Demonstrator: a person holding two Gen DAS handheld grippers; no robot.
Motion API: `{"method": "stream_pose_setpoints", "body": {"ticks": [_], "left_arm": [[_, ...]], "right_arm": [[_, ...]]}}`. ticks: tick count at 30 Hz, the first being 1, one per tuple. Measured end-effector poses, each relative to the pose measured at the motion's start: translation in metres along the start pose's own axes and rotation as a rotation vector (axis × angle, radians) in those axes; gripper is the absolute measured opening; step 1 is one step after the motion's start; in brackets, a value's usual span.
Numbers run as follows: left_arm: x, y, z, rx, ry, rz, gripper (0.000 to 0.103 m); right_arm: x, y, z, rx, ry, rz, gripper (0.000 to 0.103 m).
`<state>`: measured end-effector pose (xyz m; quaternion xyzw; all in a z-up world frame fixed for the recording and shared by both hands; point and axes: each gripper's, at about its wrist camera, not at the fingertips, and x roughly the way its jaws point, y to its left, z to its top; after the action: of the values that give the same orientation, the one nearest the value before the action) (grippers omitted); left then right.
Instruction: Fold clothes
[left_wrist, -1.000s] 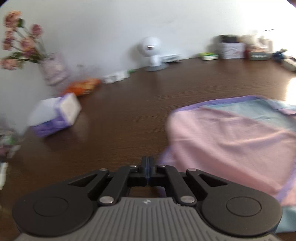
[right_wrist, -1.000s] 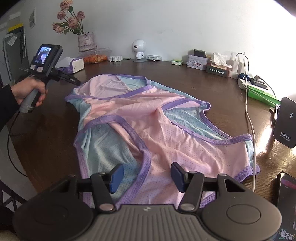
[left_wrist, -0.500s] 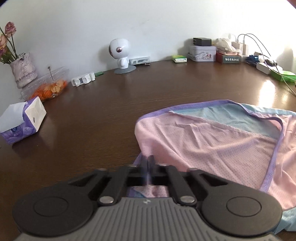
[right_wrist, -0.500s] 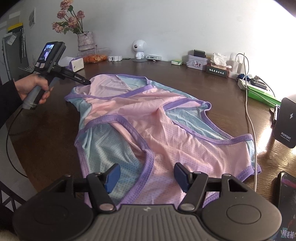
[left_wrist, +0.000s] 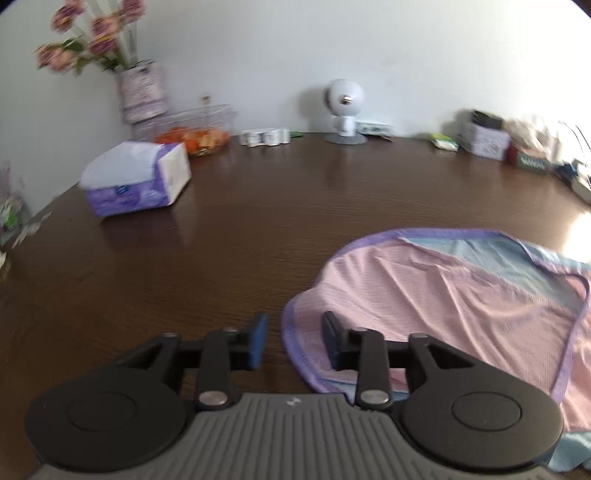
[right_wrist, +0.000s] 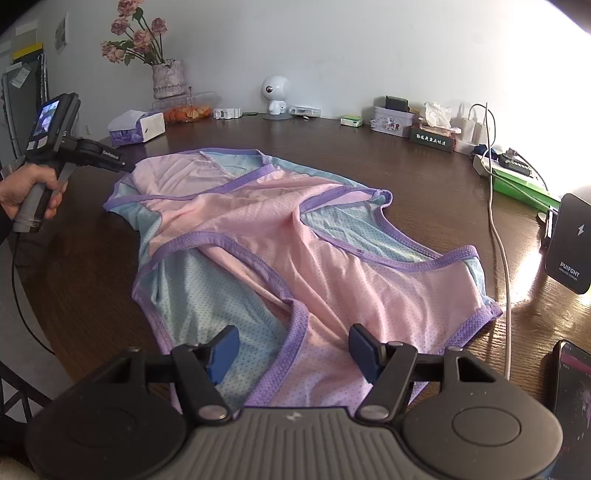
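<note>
While the pink, pale-blue and purple-trimmed mesh garment (right_wrist: 295, 240) is lying spread on the dark brown wooden table (left_wrist: 221, 229), its long axis is running from the right gripper (right_wrist: 291, 349) away toward the left gripper (left_wrist: 293, 341). Both are standing spread, gripping nothing; the left one's jaws have just been opening, straddling the purple hem. A white wall is backing the cluttered far edge.

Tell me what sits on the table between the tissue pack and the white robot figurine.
In the right wrist view: a clear tray of orange snacks and a small white gadget.
</note>
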<state>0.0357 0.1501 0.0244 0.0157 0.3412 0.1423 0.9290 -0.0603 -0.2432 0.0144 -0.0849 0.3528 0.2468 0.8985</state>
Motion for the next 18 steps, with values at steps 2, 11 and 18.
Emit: {"method": "stream_pose_setpoints", "body": {"ticks": [2, 11, 18], "left_arm": [[0.009, -0.004, 0.001, 0.027, -0.007, 0.001, 0.043], [-0.021, -0.009, -0.022, 0.186, 0.064, 0.088, 0.011], [0.002, 0.002, 0.017, 0.076, 0.022, 0.009, 0.051]], "right_arm": [[0.000, 0.000, 0.000, 0.001, 0.000, -0.003, 0.065], [-0.003, -0.003, -0.004, 0.014, -0.006, -0.010, 0.067], [0.003, -0.006, 0.001, -0.013, 0.009, 0.017, 0.076]]}}
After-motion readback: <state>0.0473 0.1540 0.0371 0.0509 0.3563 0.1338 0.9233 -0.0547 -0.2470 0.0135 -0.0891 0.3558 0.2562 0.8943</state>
